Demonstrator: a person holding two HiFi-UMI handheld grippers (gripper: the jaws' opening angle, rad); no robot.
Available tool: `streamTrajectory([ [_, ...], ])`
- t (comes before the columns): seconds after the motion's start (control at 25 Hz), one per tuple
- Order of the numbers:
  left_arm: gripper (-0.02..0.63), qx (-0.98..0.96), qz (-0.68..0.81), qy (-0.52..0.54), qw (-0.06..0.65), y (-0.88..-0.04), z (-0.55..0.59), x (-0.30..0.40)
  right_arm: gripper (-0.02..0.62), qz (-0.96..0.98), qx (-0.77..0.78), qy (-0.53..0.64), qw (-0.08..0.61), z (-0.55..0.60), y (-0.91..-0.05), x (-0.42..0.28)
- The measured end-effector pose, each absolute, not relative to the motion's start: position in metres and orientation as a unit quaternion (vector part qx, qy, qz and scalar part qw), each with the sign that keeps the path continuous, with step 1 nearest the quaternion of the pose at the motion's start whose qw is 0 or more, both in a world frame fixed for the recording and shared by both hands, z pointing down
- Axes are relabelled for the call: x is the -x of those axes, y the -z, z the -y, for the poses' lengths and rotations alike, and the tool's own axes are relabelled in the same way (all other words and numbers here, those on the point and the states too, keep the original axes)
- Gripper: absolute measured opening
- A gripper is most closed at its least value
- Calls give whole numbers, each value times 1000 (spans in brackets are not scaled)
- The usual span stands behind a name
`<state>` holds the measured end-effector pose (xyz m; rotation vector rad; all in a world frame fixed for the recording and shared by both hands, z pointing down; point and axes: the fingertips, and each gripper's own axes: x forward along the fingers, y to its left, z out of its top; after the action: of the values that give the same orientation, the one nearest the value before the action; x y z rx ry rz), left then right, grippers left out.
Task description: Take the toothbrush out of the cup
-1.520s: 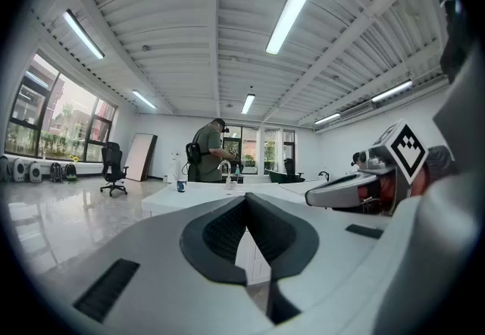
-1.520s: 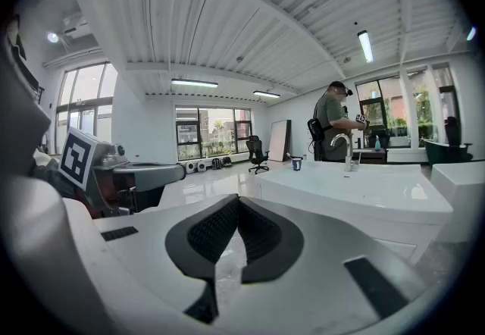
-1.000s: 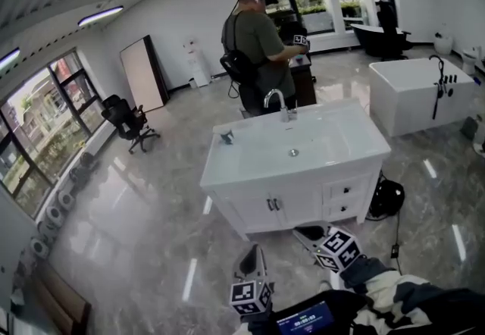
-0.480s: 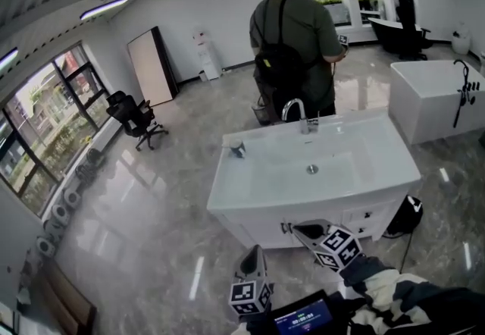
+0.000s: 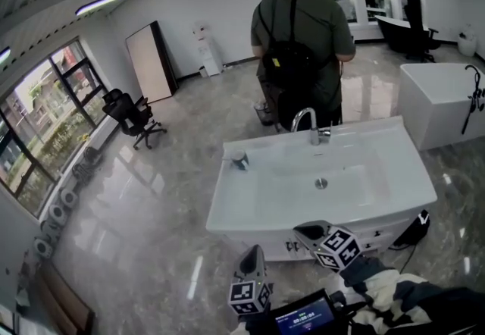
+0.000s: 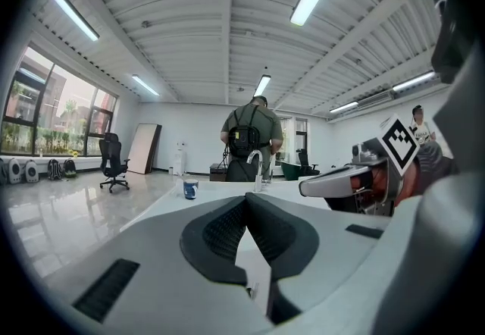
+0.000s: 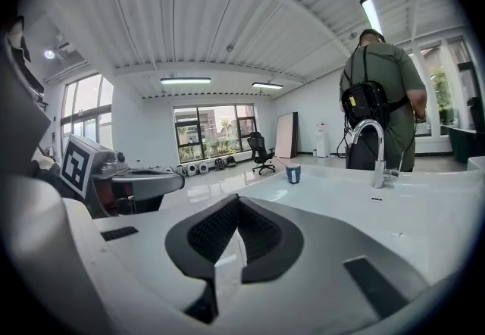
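Note:
A small blue-and-white cup [image 5: 239, 160] stands on the back left corner of the white sink vanity [image 5: 250, 208]; it also shows small in the left gripper view [image 6: 190, 188] and the right gripper view [image 7: 293, 173]. The toothbrush in it is too small to make out. My left gripper [image 5: 255, 252] hangs in front of the vanity's near edge with jaws together and nothing in them. My right gripper [image 5: 302, 233] is beside it at the cabinet front, also shut and empty. Both point toward the sink, far short of the cup.
A chrome faucet [image 5: 313, 129] rises at the back of the basin. A person in a green shirt with a black backpack [image 5: 299, 45] stands just behind the vanity. A white bathtub [image 5: 443, 102] is at right, a black bag [image 5: 413, 231] by the cabinet, an office chair [image 5: 129, 115] at left.
The vanity has come nearer and larger as both grippers moved toward it. The person behind it has shifted to stand at its back, facing away.

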<state>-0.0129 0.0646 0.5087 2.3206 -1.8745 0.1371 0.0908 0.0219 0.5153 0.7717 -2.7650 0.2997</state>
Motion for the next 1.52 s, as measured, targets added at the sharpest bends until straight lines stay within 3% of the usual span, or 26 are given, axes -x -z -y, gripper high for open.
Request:
streamTrajectory([
  [0.72, 5, -806, 583, -46, 92, -539, 139, 133, 3, 929, -328, -99, 140, 166, -533, 14],
  [1.52, 5, -789, 600, -54, 125, -551, 219, 168, 2, 938, -282, -44, 197, 264, -539, 71],
])
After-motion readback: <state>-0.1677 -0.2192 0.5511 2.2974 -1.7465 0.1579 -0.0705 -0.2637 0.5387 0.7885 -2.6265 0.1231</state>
